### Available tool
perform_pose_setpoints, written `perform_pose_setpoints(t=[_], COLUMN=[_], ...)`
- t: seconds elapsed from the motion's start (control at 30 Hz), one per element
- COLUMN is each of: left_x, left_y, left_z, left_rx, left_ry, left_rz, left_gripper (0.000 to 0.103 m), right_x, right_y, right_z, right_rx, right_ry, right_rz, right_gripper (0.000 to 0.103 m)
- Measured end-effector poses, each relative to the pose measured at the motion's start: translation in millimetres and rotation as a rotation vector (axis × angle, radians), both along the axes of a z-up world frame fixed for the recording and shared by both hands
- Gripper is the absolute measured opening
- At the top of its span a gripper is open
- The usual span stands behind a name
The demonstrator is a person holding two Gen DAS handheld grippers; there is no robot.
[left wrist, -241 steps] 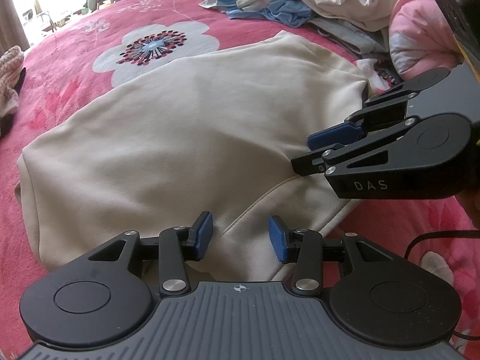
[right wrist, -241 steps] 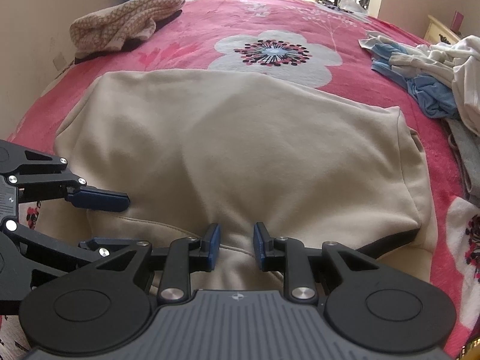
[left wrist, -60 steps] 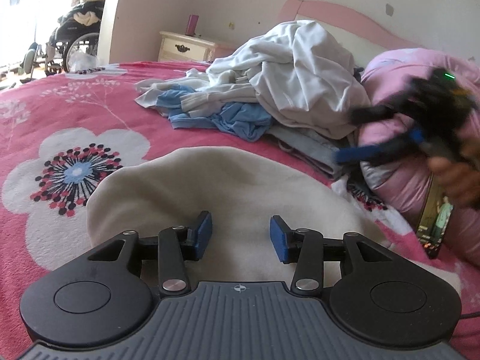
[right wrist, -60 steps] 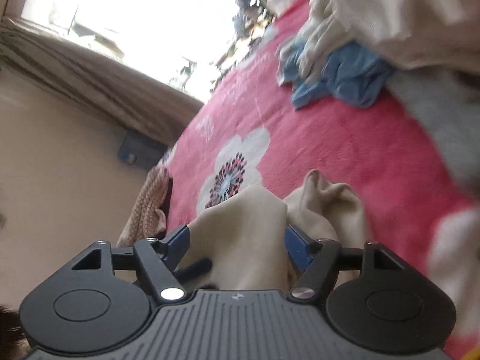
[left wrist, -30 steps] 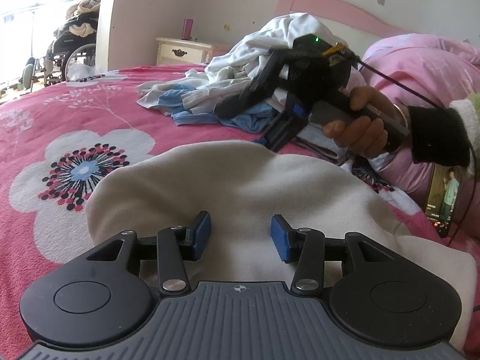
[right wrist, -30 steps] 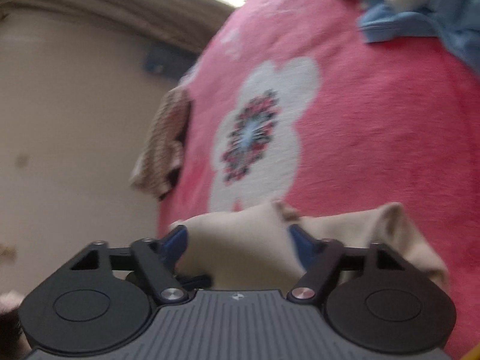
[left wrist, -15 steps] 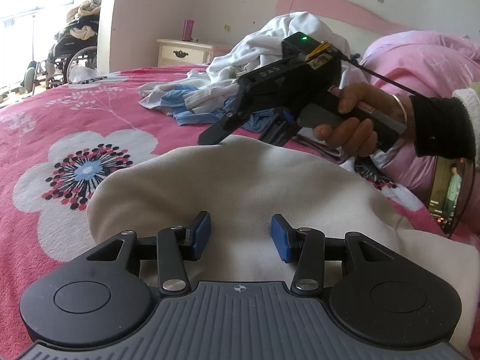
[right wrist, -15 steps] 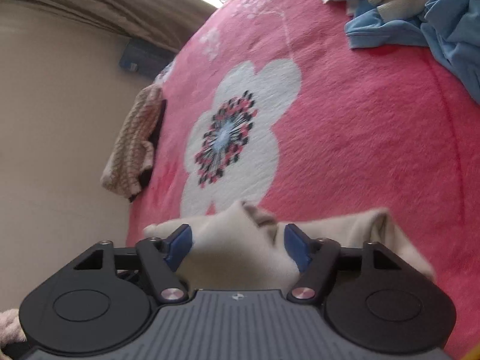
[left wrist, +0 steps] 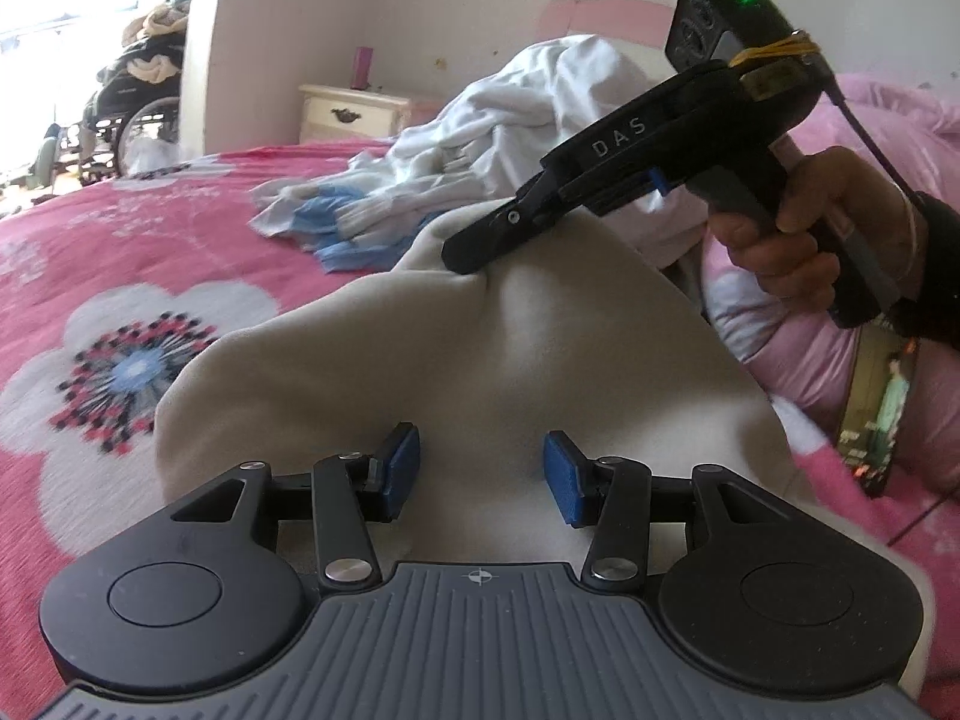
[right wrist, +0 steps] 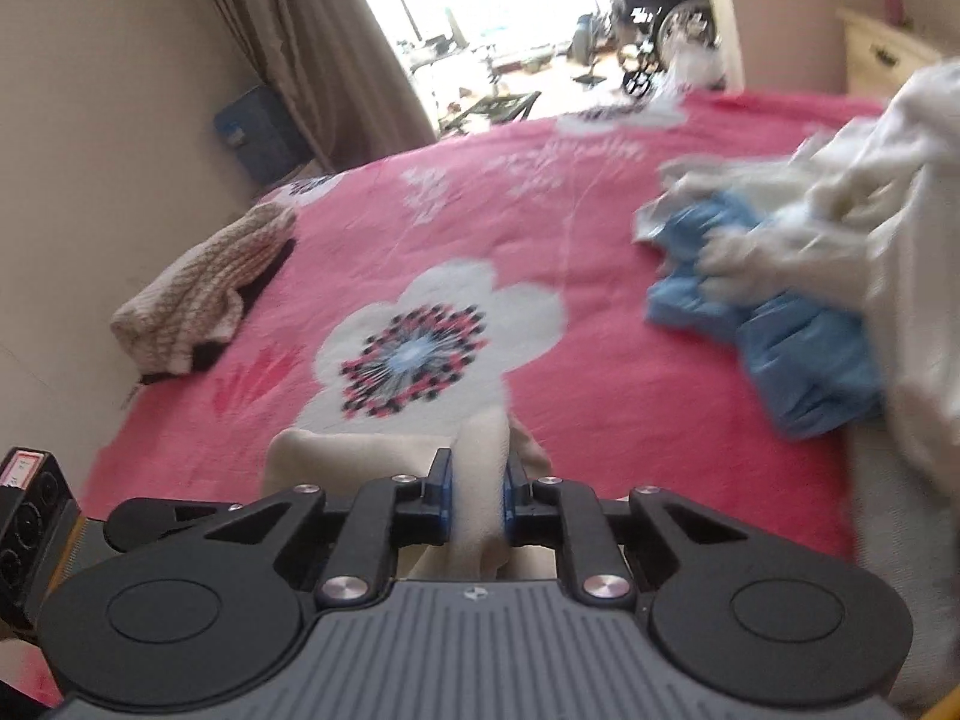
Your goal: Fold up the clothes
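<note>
The cream sweatshirt (left wrist: 480, 348) lies on the bed under both my tools, spread over the pink floral bedspread (left wrist: 108, 252) and raised into a peak at its far edge. My right claw (right wrist: 477, 495) has pinched that fabric: its blue pads (right wrist: 443, 495) press a thick fold of cream cloth between them, closed as far as the bunch allows. From my left side I see the same tool's tip on the lifted ridge, with my right hand (left wrist: 786, 228) wrapped round its handle. My left claw (left wrist: 479, 474) hovers low over the sweatshirt, pads well apart, gripping nothing. Beyond lies a heap of white and blue clothes (left wrist: 456, 180), and a knitted brown garment (right wrist: 204, 294) by the wall
</note>
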State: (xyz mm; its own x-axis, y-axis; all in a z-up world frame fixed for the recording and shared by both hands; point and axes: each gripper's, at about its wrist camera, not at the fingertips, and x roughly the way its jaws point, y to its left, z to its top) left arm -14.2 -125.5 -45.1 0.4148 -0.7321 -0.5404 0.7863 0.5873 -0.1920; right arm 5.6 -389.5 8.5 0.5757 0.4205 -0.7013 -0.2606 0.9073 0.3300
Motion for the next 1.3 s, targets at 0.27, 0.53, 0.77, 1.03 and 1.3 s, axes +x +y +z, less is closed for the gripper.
perform_pose_setpoints(t=[0.27, 0.53, 0.77, 1.03, 1.3], left_x=[0.6, -0.5, 2.4, 6.5, 24.7], left_y=[-39.1, -42.3, -53.6, -56.1, -10.0], left_z=[-13.4, -16.1, -18.2, -16.8, 1.4], left_rx=[0.04, 0.033, 0.044, 0.042, -0.107], left_ry=[-0.02, -0.011, -0.016, 0.008, 0.199], left_rz=[-0.032, -0.009, 0.006, 0.009, 0.022], left_gripper=[0.049, 0.05, 0.051, 0.052, 0.052], right_x=[18.0, -27.9, -99.3, -117.5, -158.4], right_y=[-20.6, -71.0, -18.5, -10.7, -50.9], right_z=[-60.9, -15.8, -8.2, -25.3, -30.5], right_rx=[-0.088, -0.032, -0.081, -0.215, 0.186], right_ry=[0.029, -0.07, -0.048, 0.05, 0.226], right_rz=[0.0, -0.26, -0.018, -0.118, -0.307], right_gripper=[0.032, 0.062, 0.053, 0.051, 0.062])
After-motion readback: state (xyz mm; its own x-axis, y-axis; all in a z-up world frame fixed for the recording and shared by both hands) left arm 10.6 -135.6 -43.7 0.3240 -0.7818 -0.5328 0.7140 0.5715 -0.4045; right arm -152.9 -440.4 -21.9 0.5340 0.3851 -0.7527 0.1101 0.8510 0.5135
